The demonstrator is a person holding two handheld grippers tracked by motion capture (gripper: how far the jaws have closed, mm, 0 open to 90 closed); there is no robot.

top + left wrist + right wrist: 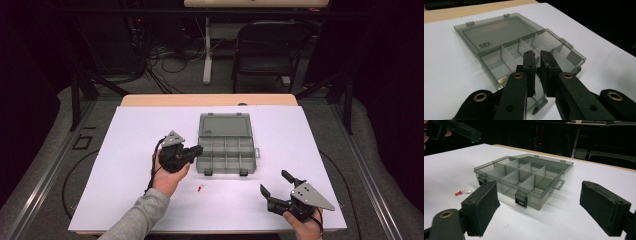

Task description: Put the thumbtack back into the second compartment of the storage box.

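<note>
The left gripper (pixel 198 149) hangs just at the near-left edge of the clear organizer box (pixel 227 155), its jaws drawn close together with only a thin slit between them and nothing visibly pinched there. In the left gripper view the two jaws point straight over the box's near wall, with the divided compartments beyond the jaw tips and the opened lid (pixel 499 32) lying flat farther ahead and to the left.

The right gripper (pixel 276 187) sits well apart from the box, nearer the person, with its jaws spread wide and empty. In the right gripper view the box (pixel 524 178) lies ahead between the two jaws, its black latches (pixel 521 199) facing that gripper.

Two small pushpins, one red (pixel 458 193) and one clear (pixel 468 191), lie on the white table (pixel 130 130) ahead of the right gripper's left jaw, near the box's latch side. In the high view they lie just behind the left hand (pixel 169 176), between the two grippers.
</note>
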